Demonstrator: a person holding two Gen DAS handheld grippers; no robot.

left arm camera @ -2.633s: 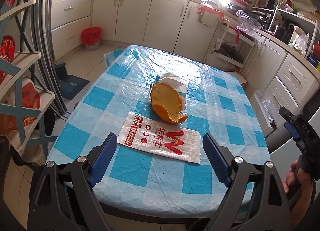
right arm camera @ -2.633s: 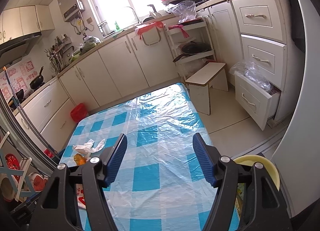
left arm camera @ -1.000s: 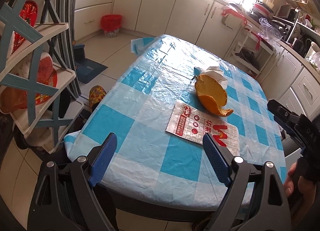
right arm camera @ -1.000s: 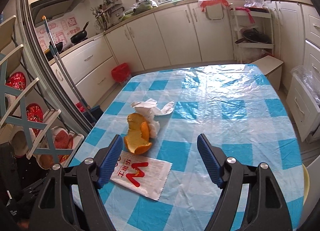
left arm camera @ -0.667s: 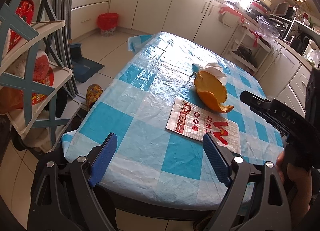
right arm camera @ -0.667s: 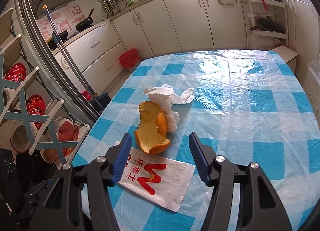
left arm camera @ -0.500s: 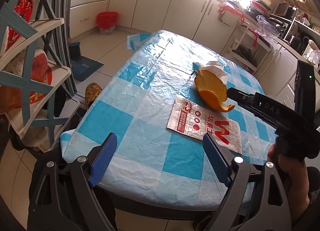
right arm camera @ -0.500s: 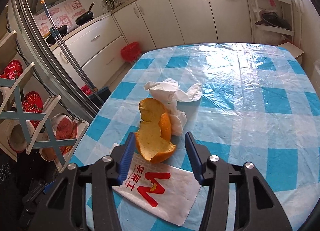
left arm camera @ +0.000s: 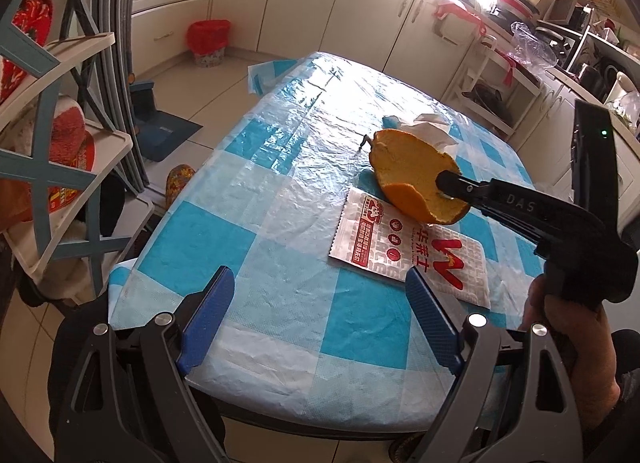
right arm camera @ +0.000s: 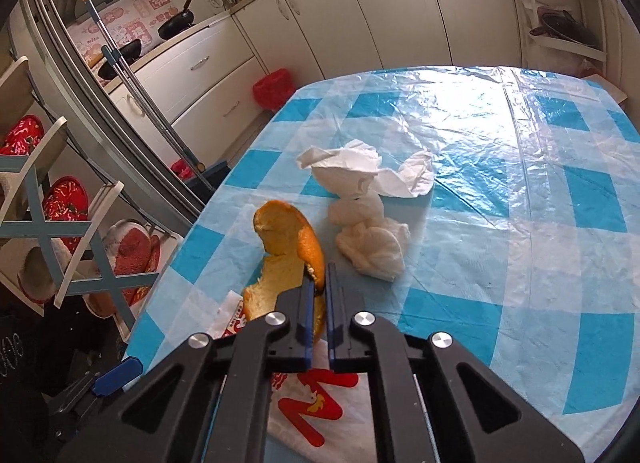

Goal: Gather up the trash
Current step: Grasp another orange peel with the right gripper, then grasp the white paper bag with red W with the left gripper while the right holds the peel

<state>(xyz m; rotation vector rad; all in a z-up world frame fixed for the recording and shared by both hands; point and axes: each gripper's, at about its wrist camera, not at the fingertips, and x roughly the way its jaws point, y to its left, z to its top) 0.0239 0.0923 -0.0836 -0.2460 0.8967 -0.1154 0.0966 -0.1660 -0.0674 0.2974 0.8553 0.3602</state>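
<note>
Desk (left arm camera: 280,199) carries the trash, wrapper (left arm camera: 408,251) and tissue (right arm camera: 368,223) untouched; right gripper (right arm camera: 318,287), apart a second ago, is now clamped on the orange peel (right arm camera: 288,247) edge, ready for lifting; left gripper (left arm camera: 320,323) remains apart, empty, at the near desk edge.

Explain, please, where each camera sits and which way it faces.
Left wrist: on the open left tongs at the table's near end, looking down its length; the right tongs and a hand show.
Right wrist: on the right tongs, shut on the orange peel, facing the tissue.
Shared: peel, tissue, paper bag, red bin.
</note>
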